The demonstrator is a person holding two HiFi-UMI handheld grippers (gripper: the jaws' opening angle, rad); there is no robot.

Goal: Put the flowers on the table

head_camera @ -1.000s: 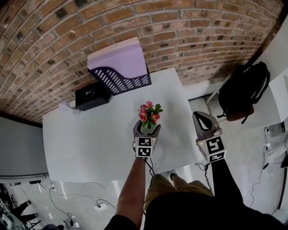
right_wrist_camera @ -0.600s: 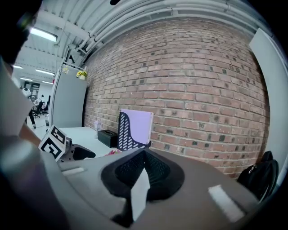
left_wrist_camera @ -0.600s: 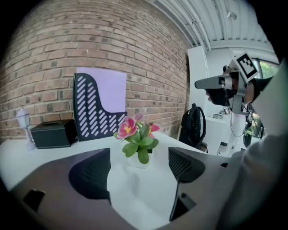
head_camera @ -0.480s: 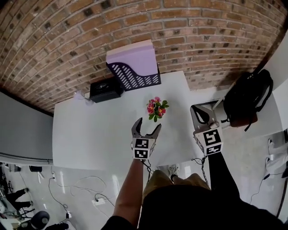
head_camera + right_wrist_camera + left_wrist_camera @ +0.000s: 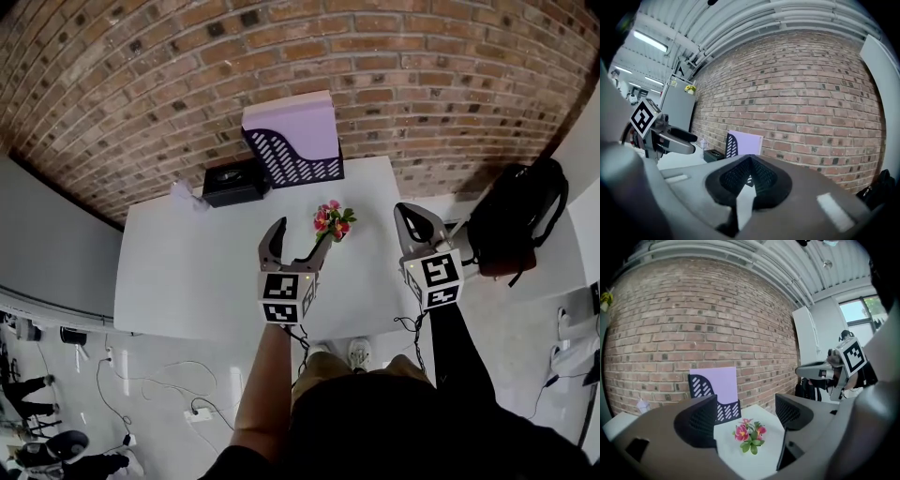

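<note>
A small bunch of pink flowers (image 5: 332, 221) with green leaves stands on the white table (image 5: 187, 272) toward its right side, also seen as the flowers (image 5: 749, 434) between the left jaws' line of sight. My left gripper (image 5: 297, 244) is open, raised and pulled back from the flowers, holding nothing. My right gripper (image 5: 415, 221) hovers beyond the table's right edge, its fingertips (image 5: 749, 174) pressed together with nothing between them.
A dark file tray holding purple sheets (image 5: 292, 141) stands at the table's back by the brick wall, with a black box (image 5: 234, 183) to its left and a crumpled white thing (image 5: 187, 197) beside that. A black backpack (image 5: 520, 211) rests on a chair at right. Cables lie on the floor.
A second ago my left gripper was shut on the flowers' base. It has let go, opened and drawn back and up; the flowers now stand alone on the table.
</note>
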